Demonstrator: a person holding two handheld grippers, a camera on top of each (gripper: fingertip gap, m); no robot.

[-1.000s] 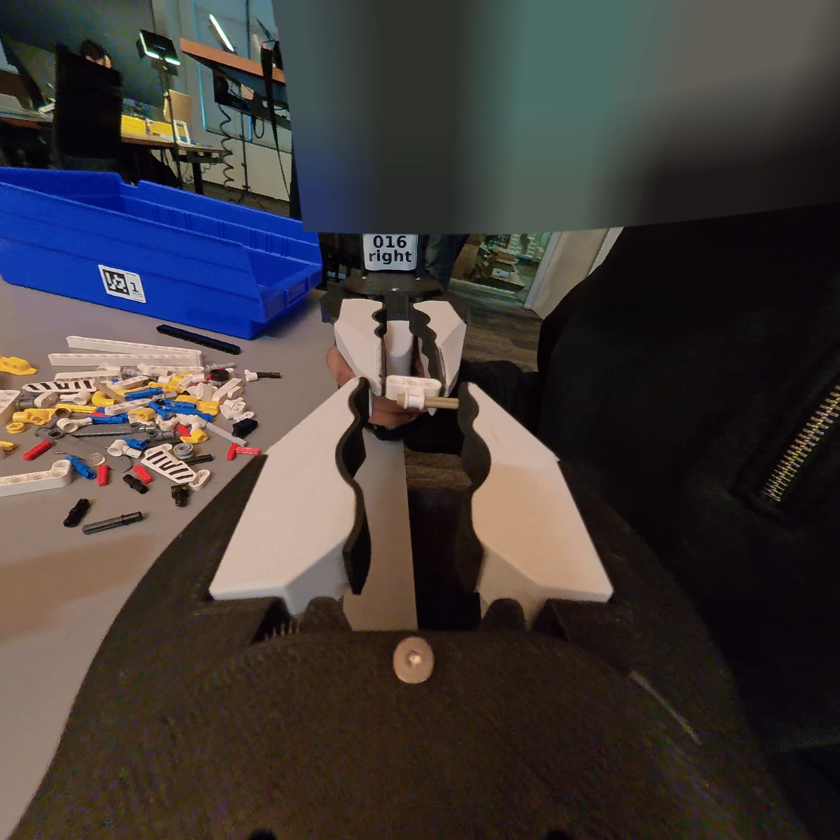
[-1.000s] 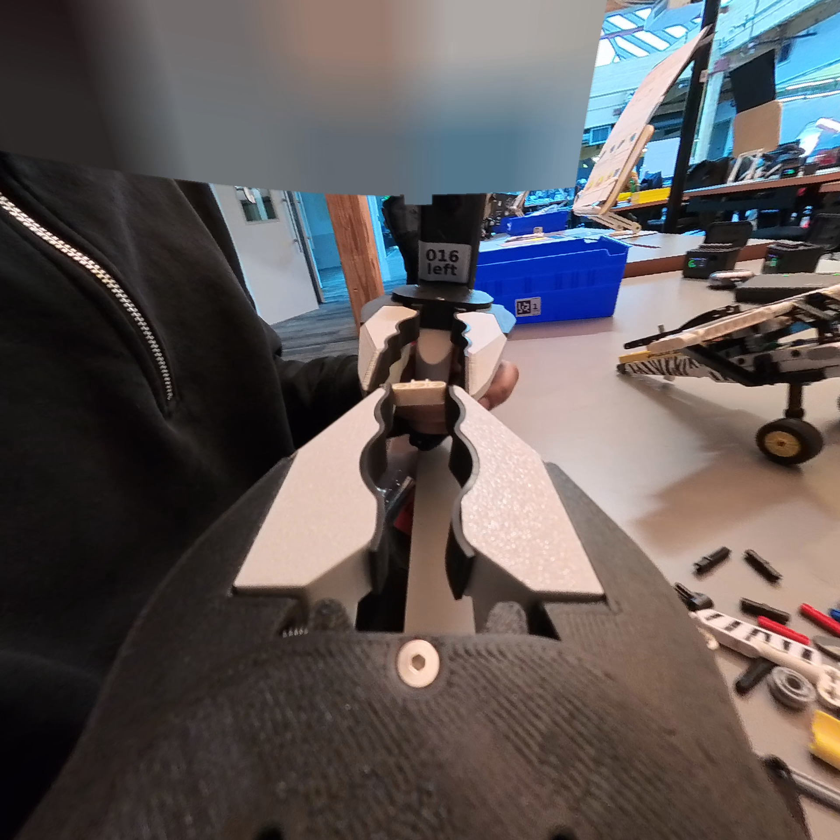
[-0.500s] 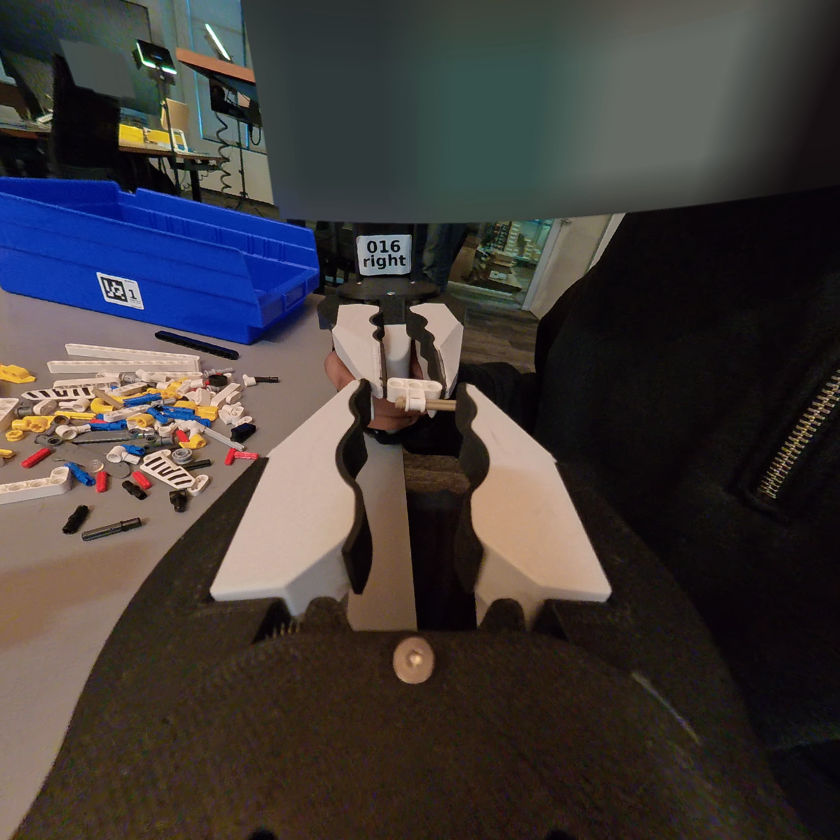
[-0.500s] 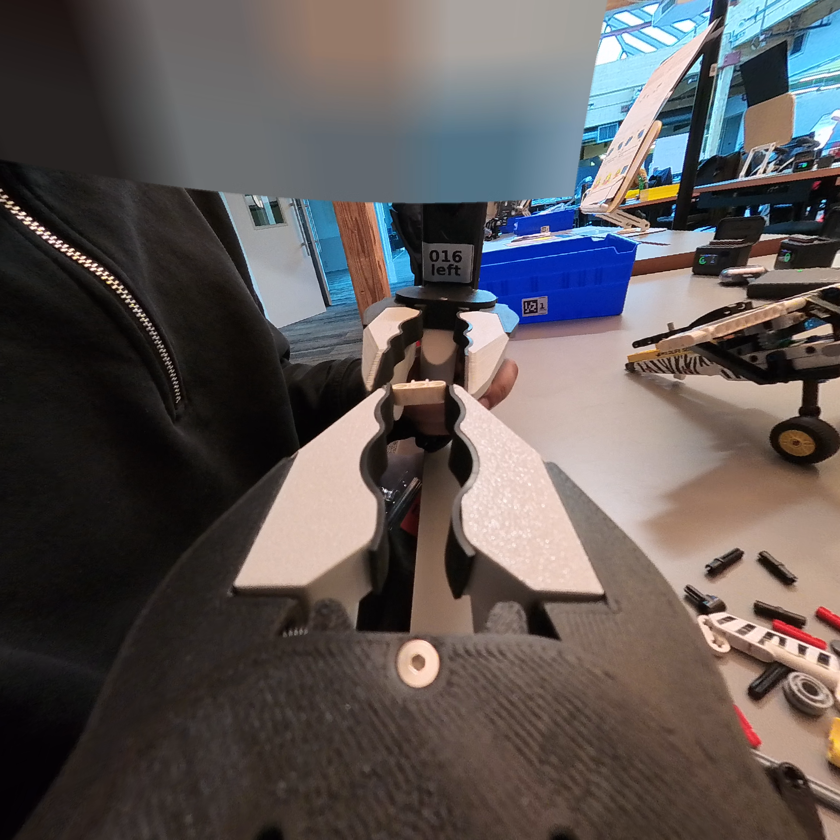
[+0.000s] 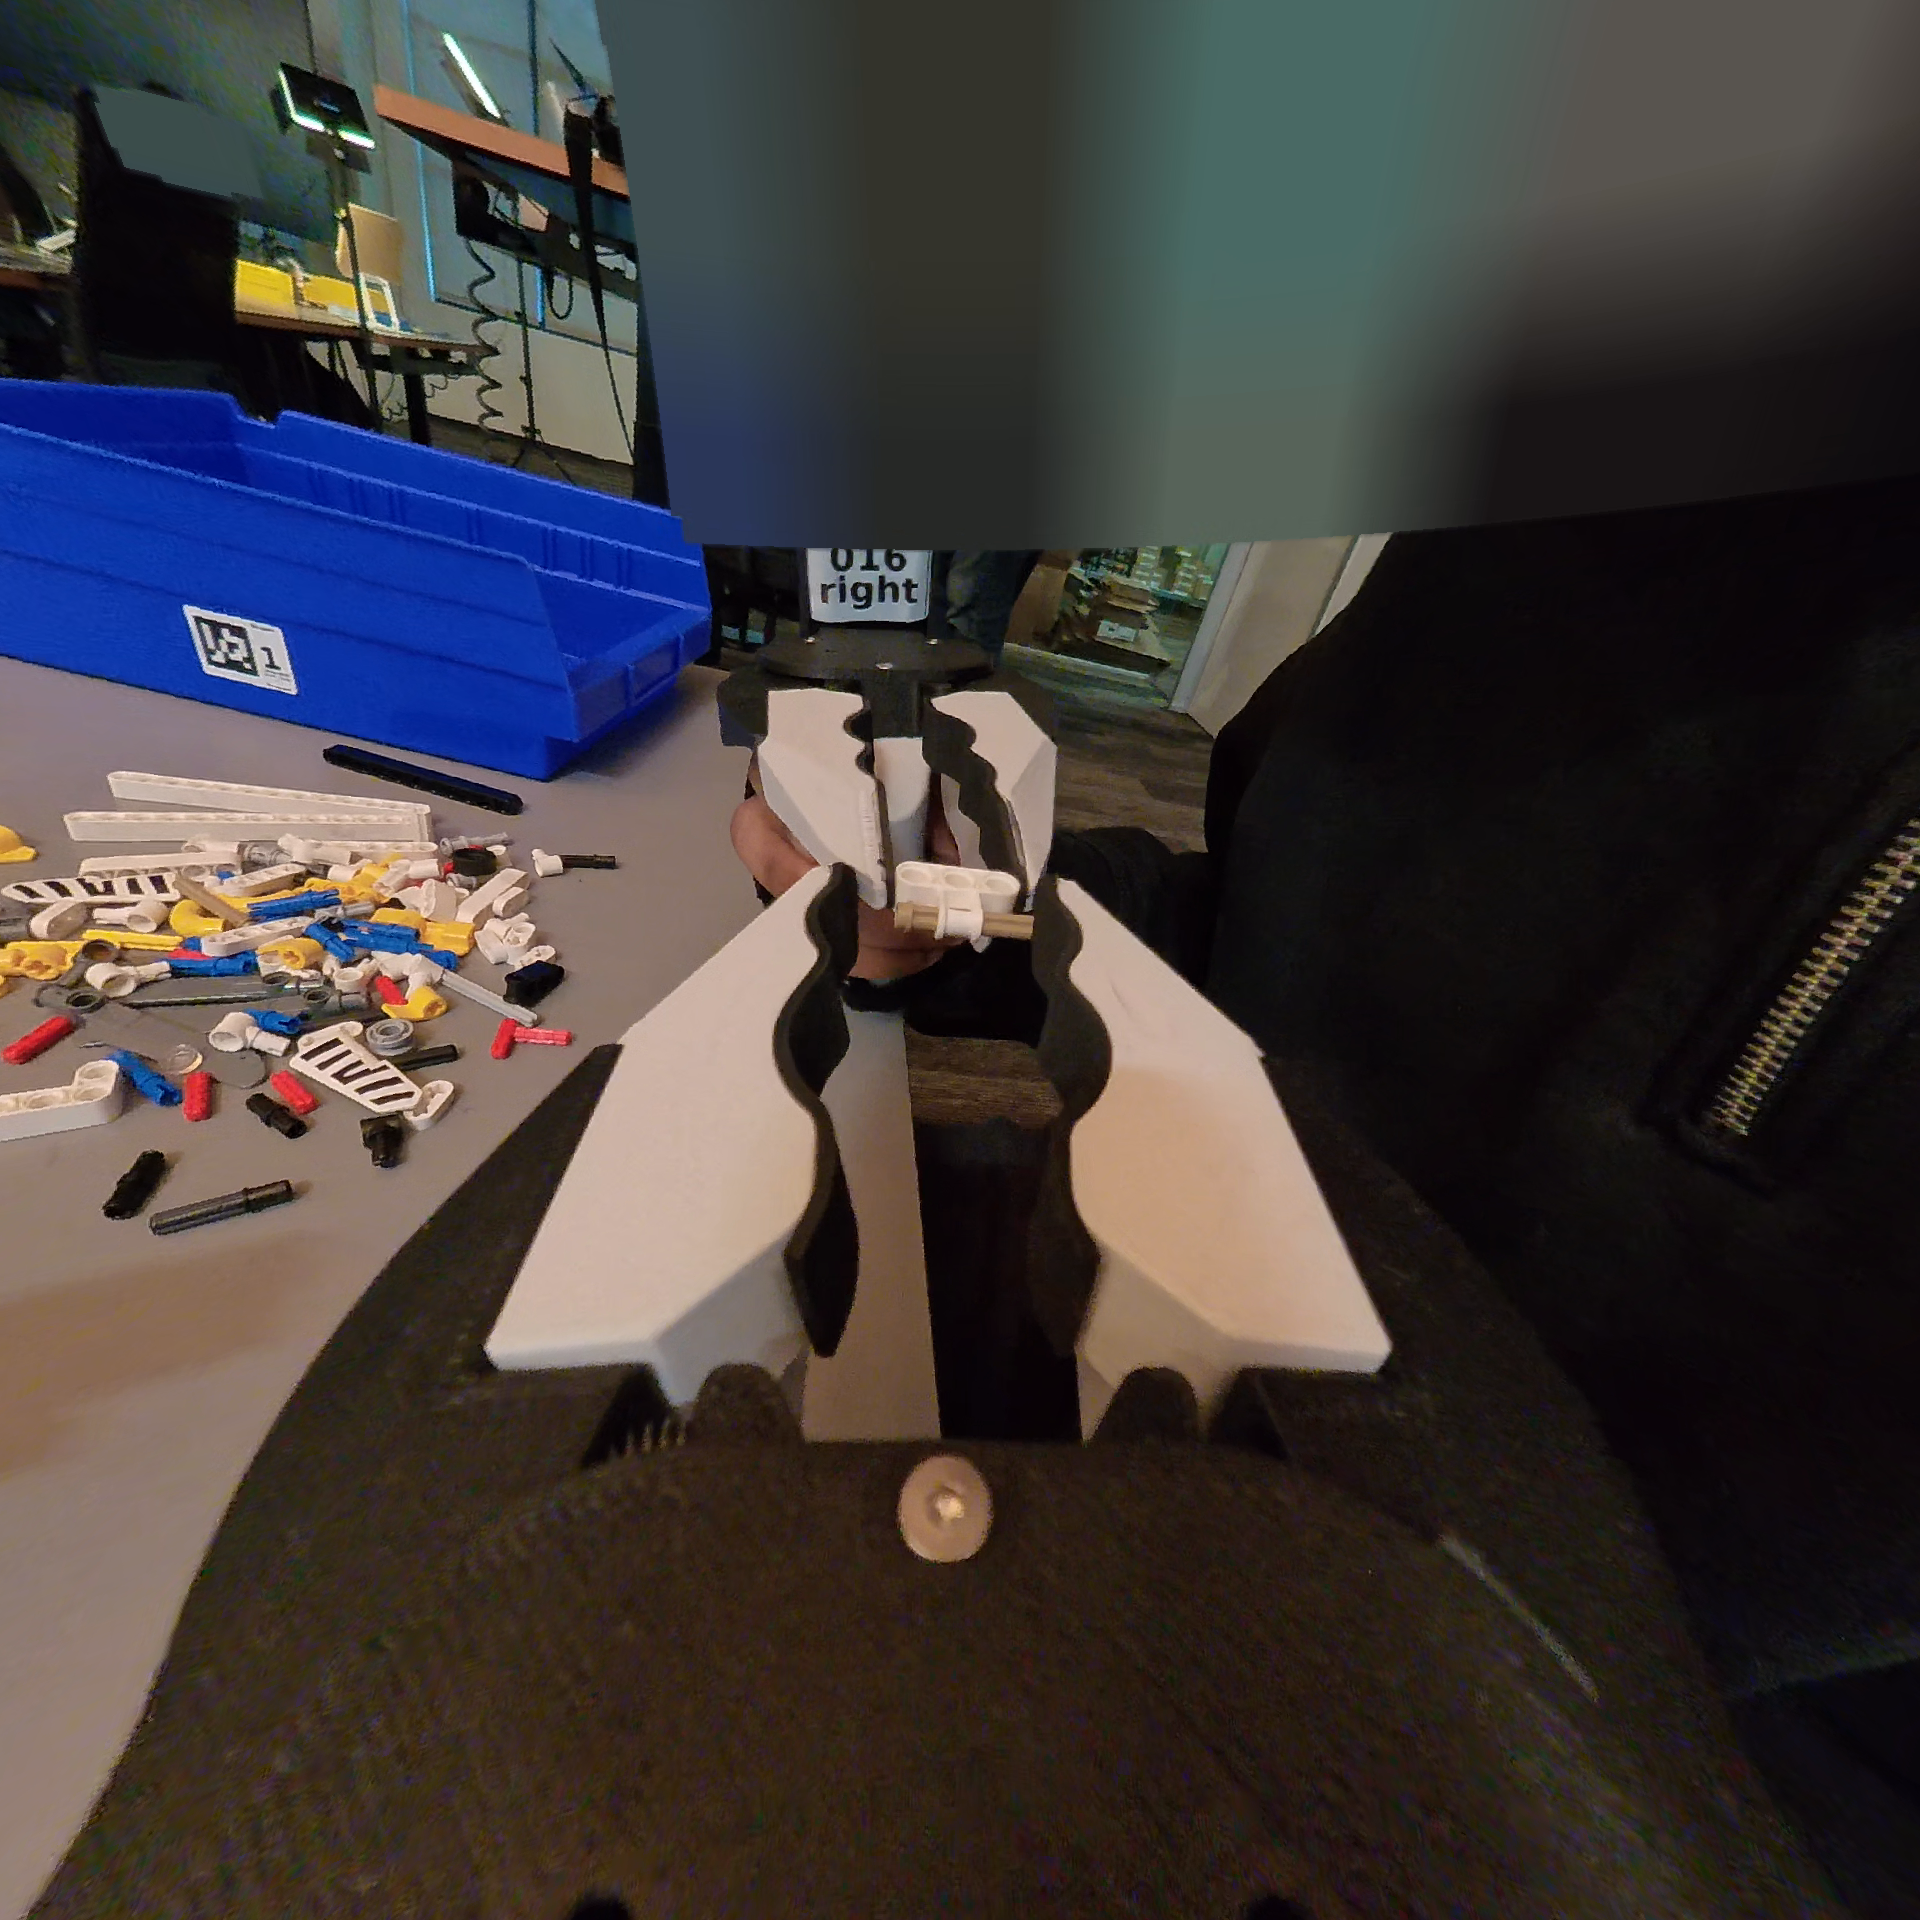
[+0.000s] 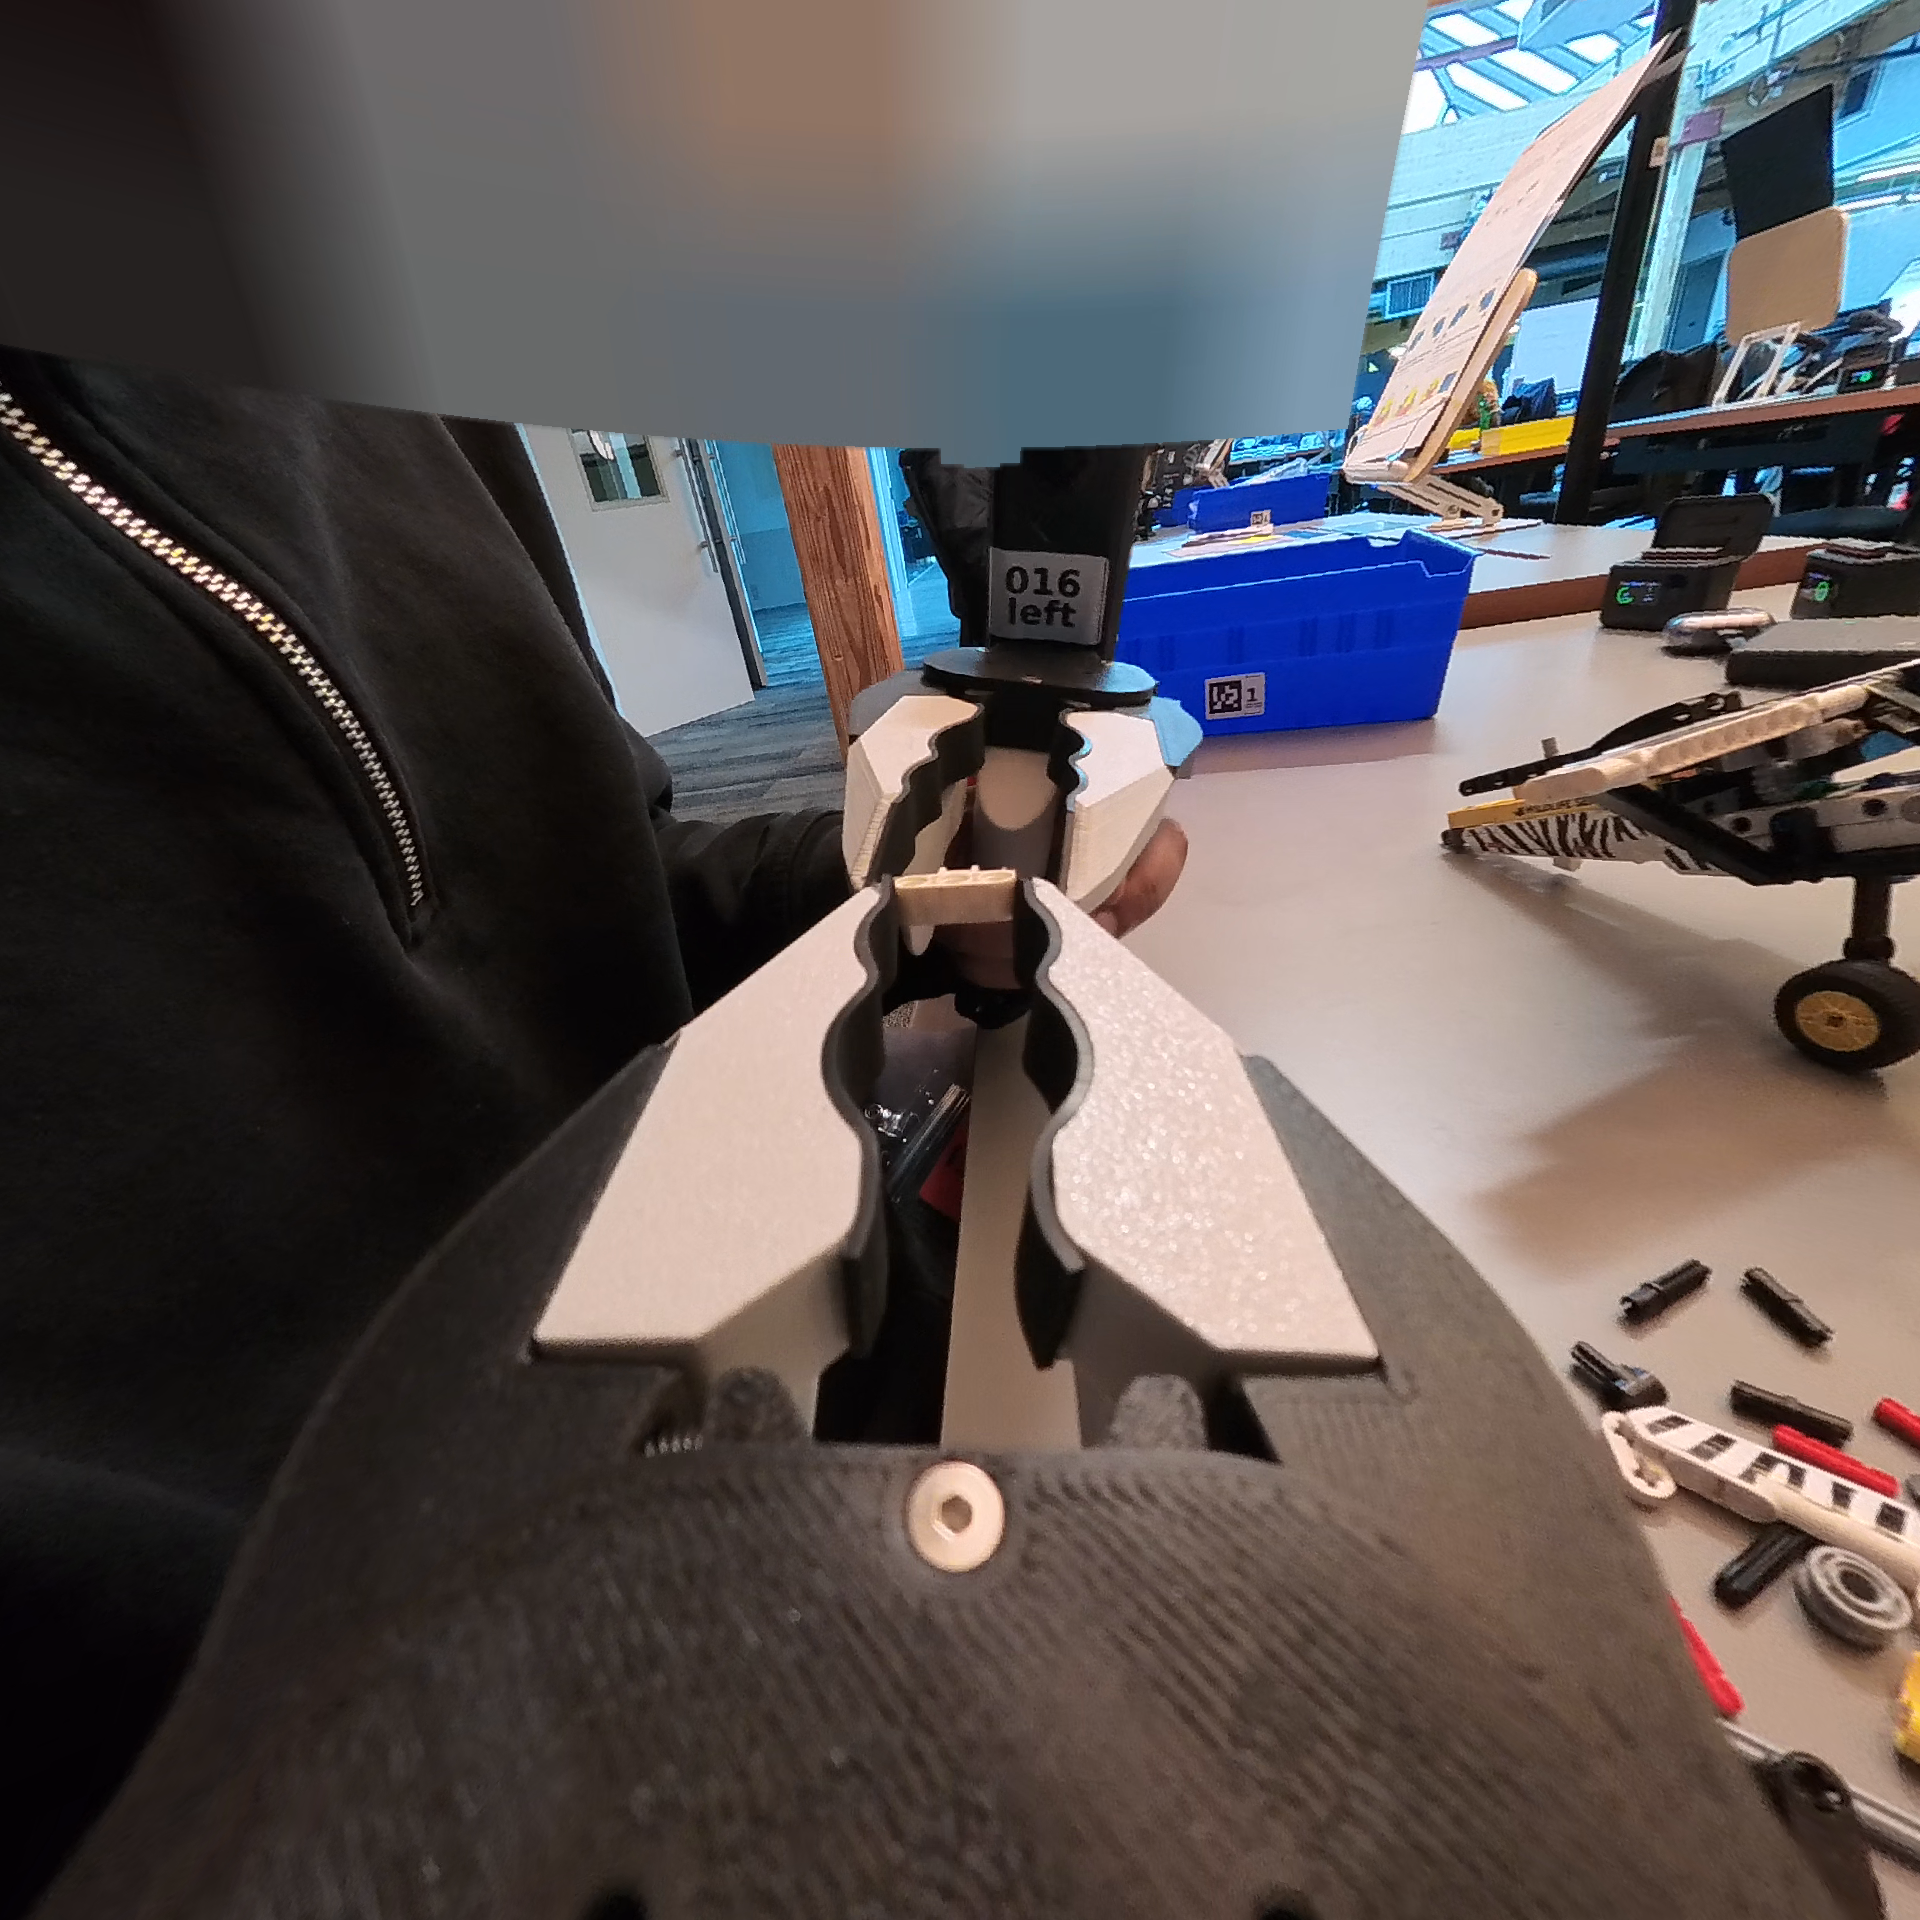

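My right gripper [image 6: 956, 912] is shut on a short white three-hole beam [image 6: 956, 896] and holds it in the air in front of a person's black jacket. In the left wrist view this beam [image 5: 956, 883] sits crosswise between the right gripper's [image 5: 956, 868] pads, with a white connector and a tan axle [image 5: 914, 916] hanging under it. My left gripper [image 5: 940, 906] faces it tip to tip, open, with its fingertips either side of the axle. The axle's right end is at the right pad and its left end stands clear of the left pad. The left gripper [image 6: 977, 868] also shows beyond the beam.
A grey table [image 5: 623, 831] carries a pile of small loose building pieces [image 5: 260, 966] and a blue bin [image 5: 364, 623]. In the right wrist view a part-built zebra-striped wheeled model [image 6: 1714, 810] and more loose pieces [image 6: 1766, 1455] lie to the right.
My left gripper's jaws have narrowed a little around the tan axle. My right gripper's hold on the white beam is unchanged; both views have drifted slightly.
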